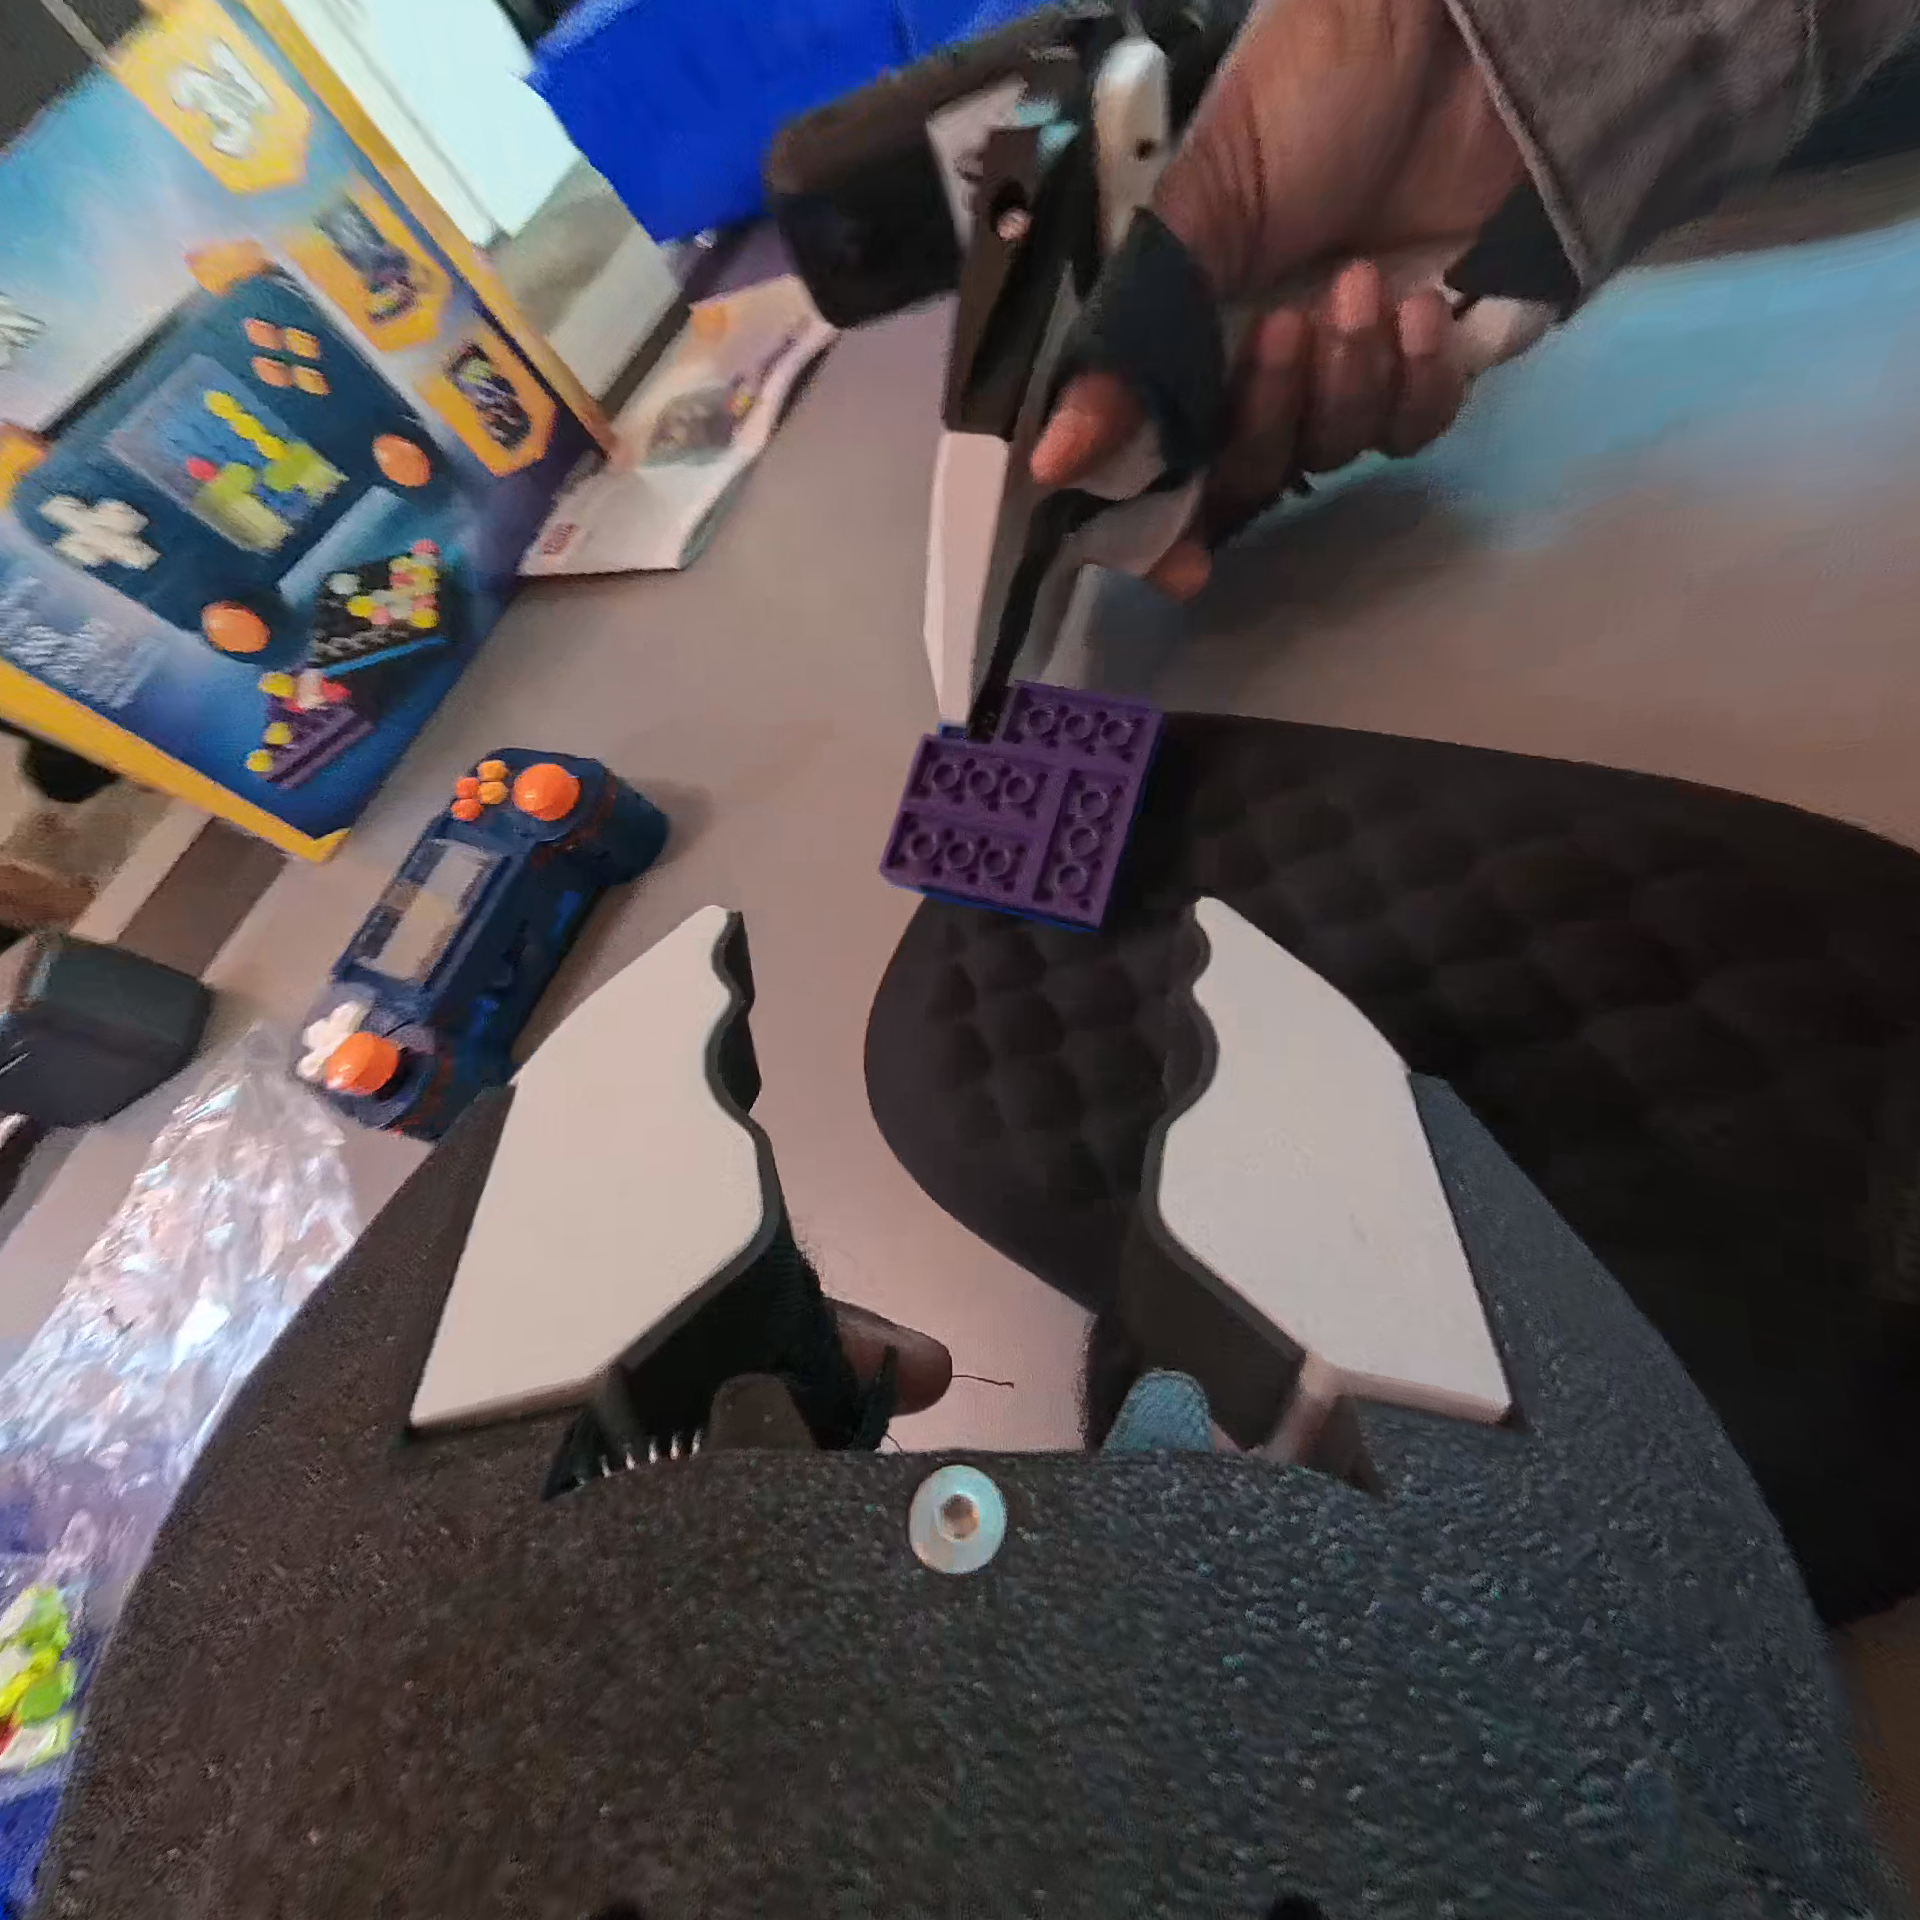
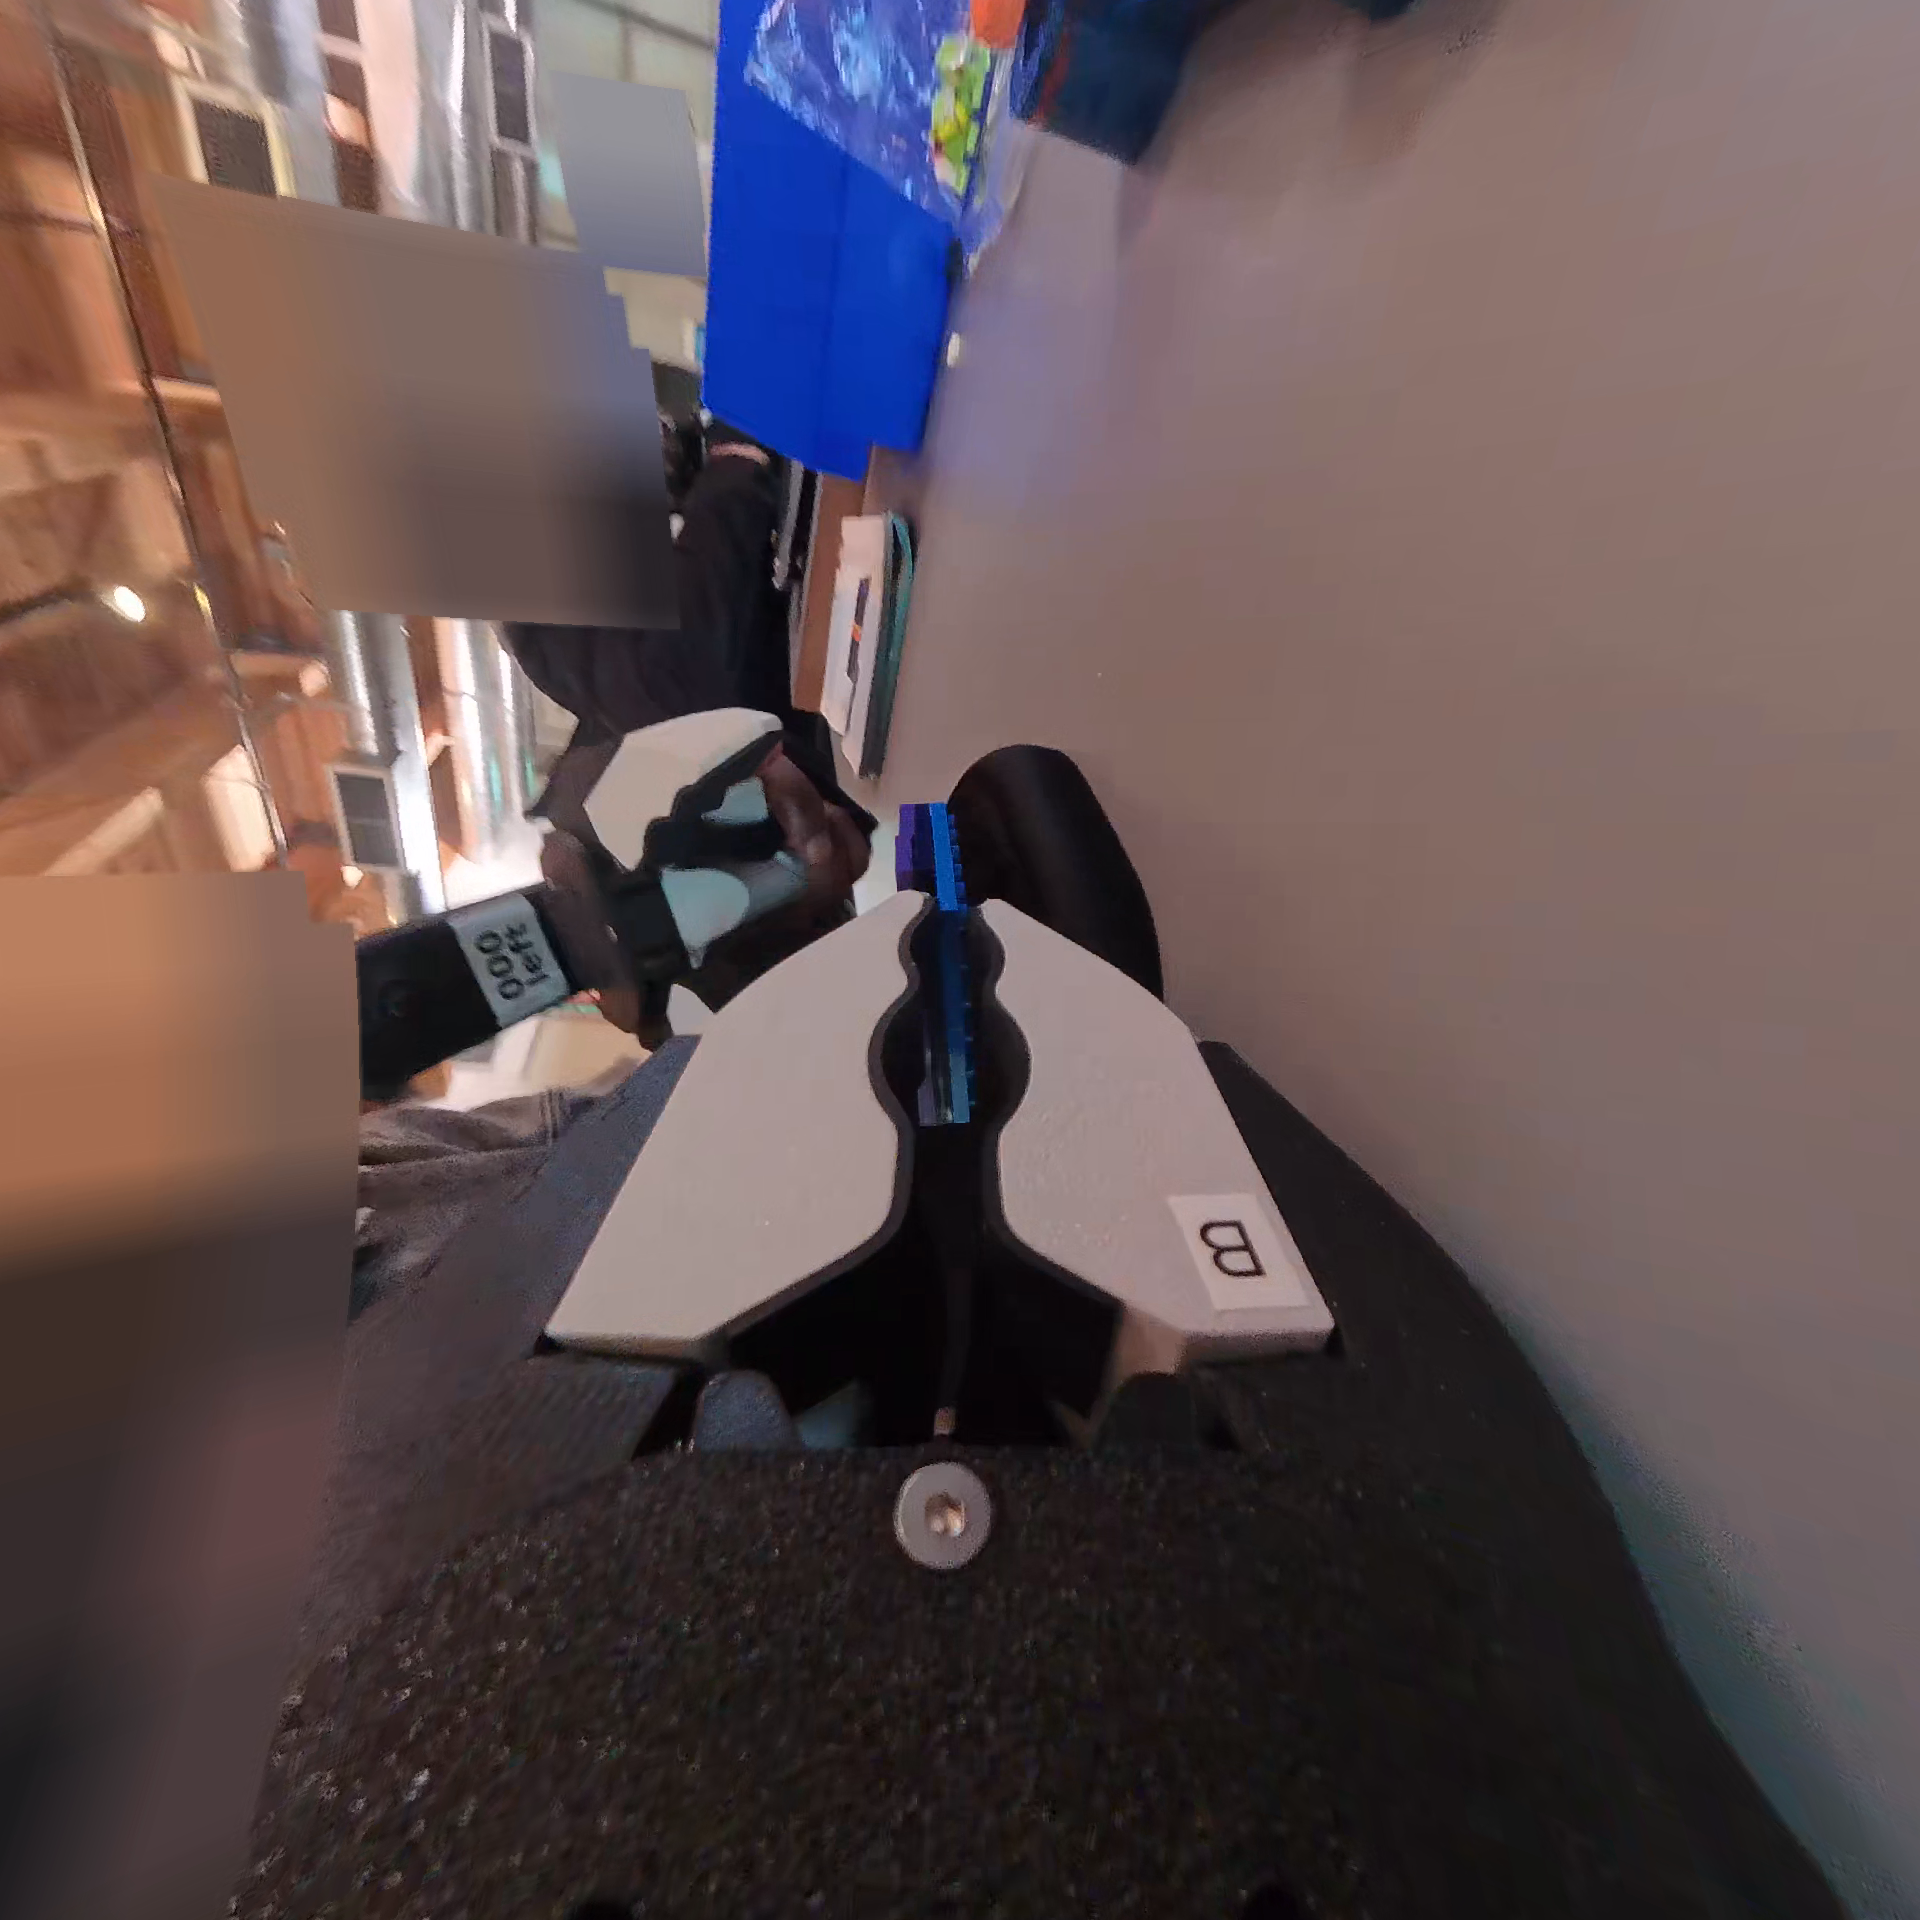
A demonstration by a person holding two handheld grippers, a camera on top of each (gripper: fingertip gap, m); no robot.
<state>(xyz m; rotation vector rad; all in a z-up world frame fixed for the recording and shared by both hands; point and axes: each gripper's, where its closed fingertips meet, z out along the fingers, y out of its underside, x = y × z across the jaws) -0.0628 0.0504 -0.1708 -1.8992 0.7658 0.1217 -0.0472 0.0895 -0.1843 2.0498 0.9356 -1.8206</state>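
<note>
Right gripper [image 2: 940, 914] clamps a purple-and-blue brick plate [image 1: 1023, 805] edge-on; left gripper [image 1: 966, 935], fingers apart and holding nothing, sits just beside the plate.

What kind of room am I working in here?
Probably an indoor hobby or work table set up for toy-brick building: a grey tabletop with a brick-set box, an open instruction booklet and a built blue handheld console model.

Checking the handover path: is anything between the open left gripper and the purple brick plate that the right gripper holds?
Nothing visible. The left gripper is open, and the purple brick plate hangs just beyond its fingertips, clamped at its upper edge by the right gripper. Only the black padded mat shows behind the gap.
</note>
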